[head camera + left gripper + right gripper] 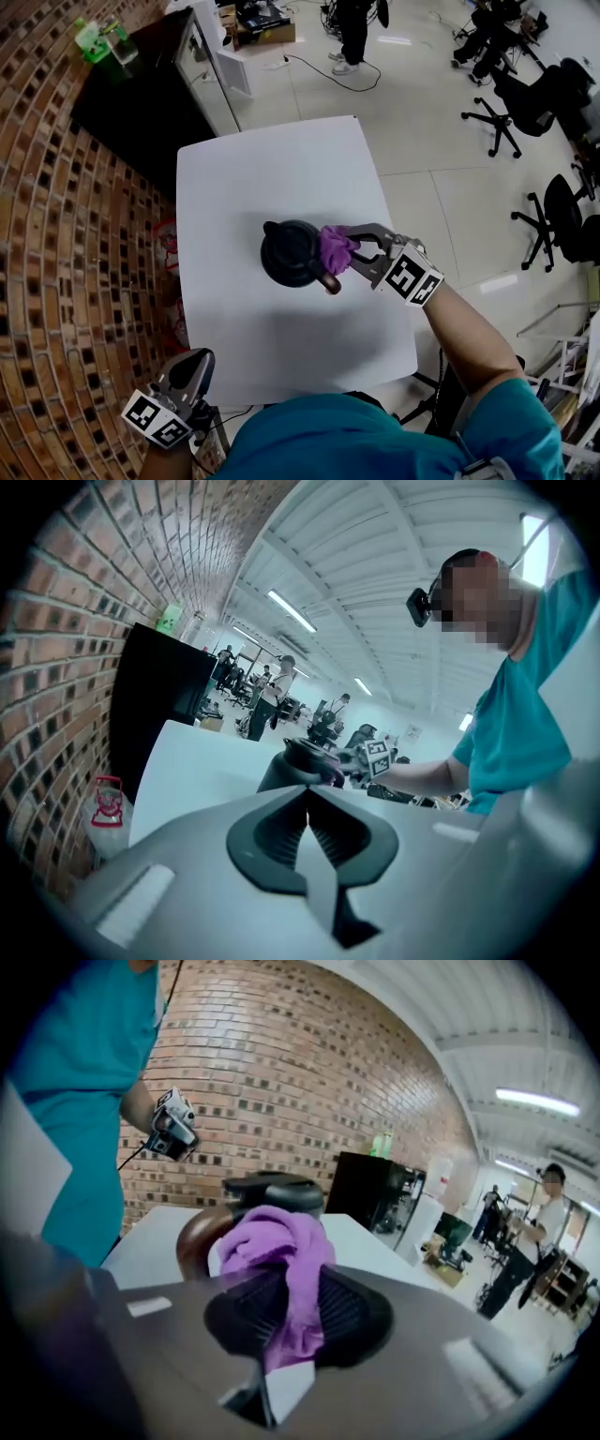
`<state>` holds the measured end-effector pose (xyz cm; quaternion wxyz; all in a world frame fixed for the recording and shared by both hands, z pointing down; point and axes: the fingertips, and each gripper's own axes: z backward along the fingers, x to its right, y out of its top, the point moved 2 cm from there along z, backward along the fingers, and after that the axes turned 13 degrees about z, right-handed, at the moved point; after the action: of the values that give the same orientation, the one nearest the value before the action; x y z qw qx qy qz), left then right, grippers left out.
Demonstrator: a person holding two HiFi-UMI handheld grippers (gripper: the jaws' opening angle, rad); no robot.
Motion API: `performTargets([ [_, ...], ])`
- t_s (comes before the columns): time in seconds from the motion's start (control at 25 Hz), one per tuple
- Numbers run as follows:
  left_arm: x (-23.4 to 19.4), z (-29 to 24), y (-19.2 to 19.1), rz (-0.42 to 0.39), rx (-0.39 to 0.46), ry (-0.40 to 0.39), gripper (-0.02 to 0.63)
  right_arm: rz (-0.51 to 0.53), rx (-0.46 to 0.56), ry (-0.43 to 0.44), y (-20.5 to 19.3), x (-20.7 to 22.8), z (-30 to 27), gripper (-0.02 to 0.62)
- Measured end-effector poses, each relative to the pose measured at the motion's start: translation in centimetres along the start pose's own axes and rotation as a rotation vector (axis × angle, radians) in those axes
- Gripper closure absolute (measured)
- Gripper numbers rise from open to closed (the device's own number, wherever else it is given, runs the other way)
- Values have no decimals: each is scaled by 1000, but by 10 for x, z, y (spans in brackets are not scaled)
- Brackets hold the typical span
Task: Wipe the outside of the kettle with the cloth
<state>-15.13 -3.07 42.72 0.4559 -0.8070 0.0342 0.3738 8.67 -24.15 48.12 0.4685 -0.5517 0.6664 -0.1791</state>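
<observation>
Jaws of our left gripper [192,367] sit pressed together, empty, by the near corner of the smooth white desk [272,169]. Our right arm reaches forward, right gripper [354,249] clenching crumpled purple cloth [336,247] against the round dark kettle [291,253] mid-desk.

An open-plan office or lab workspace is shown. Black swivel chairs [497,117] are seen on a pale tiled floor [441,187] at the right of the head view. A brick wall [56,234] fills the left, and a cable [323,77] is trailed across the top. In the left gripper view, strip lights [291,611] are mounted on a white ribbed ceiling [375,555] at upper centre, and people [272,691] are seen standing mid-frame.
</observation>
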Motion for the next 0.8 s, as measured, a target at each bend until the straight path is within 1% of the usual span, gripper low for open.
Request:
performTargets([
  [0.08,-1,-8,10,-30,8,-11,603,-76,25,-7,-12,-4,-5,528],
  [0.12,-3,-11,16,-44,12,-14,603,-98,21,-9,-19,-6,-7,528],
  [0.2,-7,-16,25,-68,21,-15,603,-94,-29,19,-36,-17,-13,528],
  [0.28,-11,-21,33,-84,27,-13,603,-68,-93,71,-52,-35,-22,528],
  [0.36,-14,-25,40,-96,32,-11,603,-76,-119,105,-63,-50,-26,528],
  [0.4,-15,-27,43,-102,34,-10,603,-94,-115,107,-65,-52,-24,526],
  [0.44,-15,-28,47,-108,38,-10,603,-114,-102,96,-63,-49,-17,528],
  [0.52,-14,-29,55,-121,49,-11,603,-124,-62,45,-47,-31,6,526],
  [0.6,-14,-29,62,-129,61,-12,603,-81,-25,-6,-18,-11,35,526],
  [0.64,-15,-29,64,-129,66,-13,603,-46,-15,-18,-1,-6,49,526],
  [0.72,-15,-30,64,-121,70,-17,603,3,-10,-16,26,-9,69,526],
  [0.8,-15,-32,60,-114,66,-24,603,12,-15,0,38,-26,75,526],
])
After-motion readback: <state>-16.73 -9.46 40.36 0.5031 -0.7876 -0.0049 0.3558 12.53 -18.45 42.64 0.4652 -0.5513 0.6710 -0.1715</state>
